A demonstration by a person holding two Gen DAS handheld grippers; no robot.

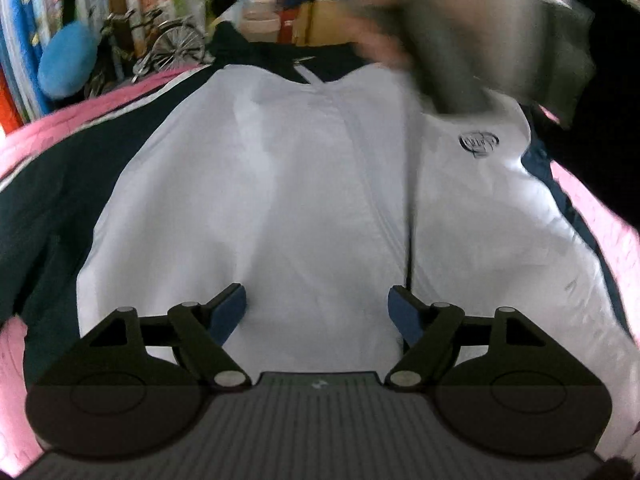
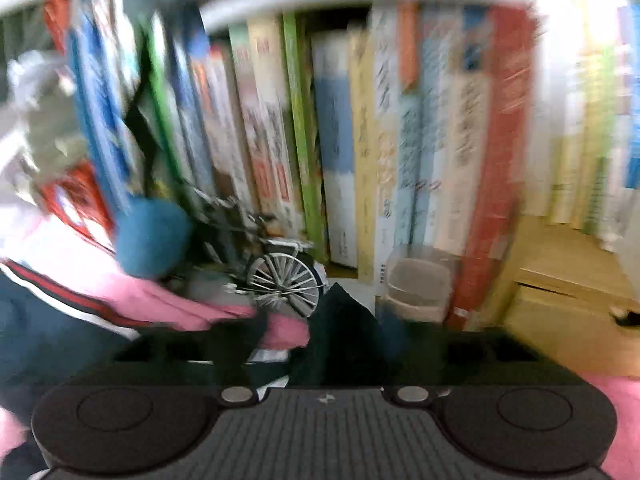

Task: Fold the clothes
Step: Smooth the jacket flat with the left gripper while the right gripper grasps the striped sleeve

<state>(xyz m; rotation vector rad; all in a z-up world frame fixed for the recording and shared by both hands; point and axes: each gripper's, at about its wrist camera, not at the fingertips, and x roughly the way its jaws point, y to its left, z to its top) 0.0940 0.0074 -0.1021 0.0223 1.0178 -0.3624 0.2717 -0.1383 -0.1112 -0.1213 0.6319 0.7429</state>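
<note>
Behind us a shelf [image 2: 400,140] packed with books runs along the wall, a model bicycle [image 2: 280,272] and a blue ball [image 2: 152,240] at its foot, and in front of it lies a pink quilt [image 1: 592,200].

The jacket [image 1: 280,180] is spread flat on that quilt, front up: white body panels, dark navy sleeves with a white stripe, a zip down the middle, and a small dark crest [image 1: 479,145] on the chest. The fabric looks thin and slippery, with soft ridges beside the zip.

Our left gripper [image 1: 318,312] hangs over the lower part of the white front, jaws wide apart and holding nothing. In the left view our right gripper [image 1: 460,60] shows only as a grey blur near the collar; its own camera is smeared and its fingers are hidden, so we cannot tell how its jaws stand, nor whether it holds anything.

We judge the folding has hardly begun. To do the first fold well, we should smooth those ridges, then pinch one sleeve near the shoulder and near the cuff, lift little, and lay it straight across the white front so the slick cloth does not slide or bunch.
</note>
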